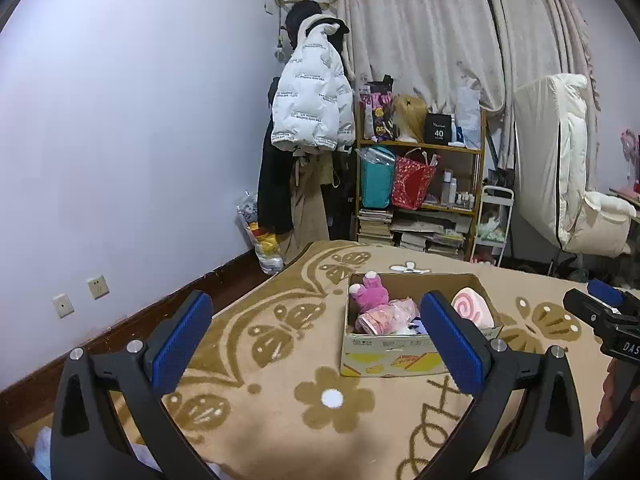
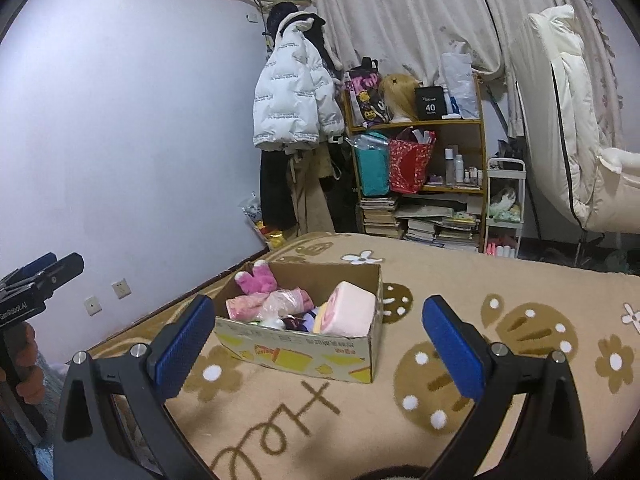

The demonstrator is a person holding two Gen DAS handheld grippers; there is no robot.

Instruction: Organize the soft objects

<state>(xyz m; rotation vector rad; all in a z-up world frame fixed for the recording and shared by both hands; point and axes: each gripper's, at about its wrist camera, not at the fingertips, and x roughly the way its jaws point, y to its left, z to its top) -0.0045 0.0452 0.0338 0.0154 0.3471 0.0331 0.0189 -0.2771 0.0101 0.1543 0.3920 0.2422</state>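
Note:
A cardboard box [image 1: 384,350] [image 2: 304,354] stands on a tan flowered blanket [image 1: 288,412] [image 2: 460,280]. It holds a magenta plush toy [image 1: 370,294] [image 2: 258,280], a pink bundle in clear wrap [image 1: 386,316] [image 2: 280,300] and a pink swirl-roll cushion [image 1: 474,306] [image 2: 346,314]. My left gripper [image 1: 316,340] is open and empty, held short of the box. My right gripper [image 2: 318,344] is open and empty, held short of the box. The right gripper shows at the right edge of the left wrist view [image 1: 604,312]. The left gripper shows at the left edge of the right wrist view [image 2: 36,280].
A shelf [image 1: 420,196] [image 2: 420,176] with bags, books and bottles stands beyond the bed. Coats [image 1: 312,112] [image 2: 296,100] hang left of it. A white padded chair [image 1: 572,168] [image 2: 576,128] is at the right. A wall [image 1: 120,140] runs along the bed's left side.

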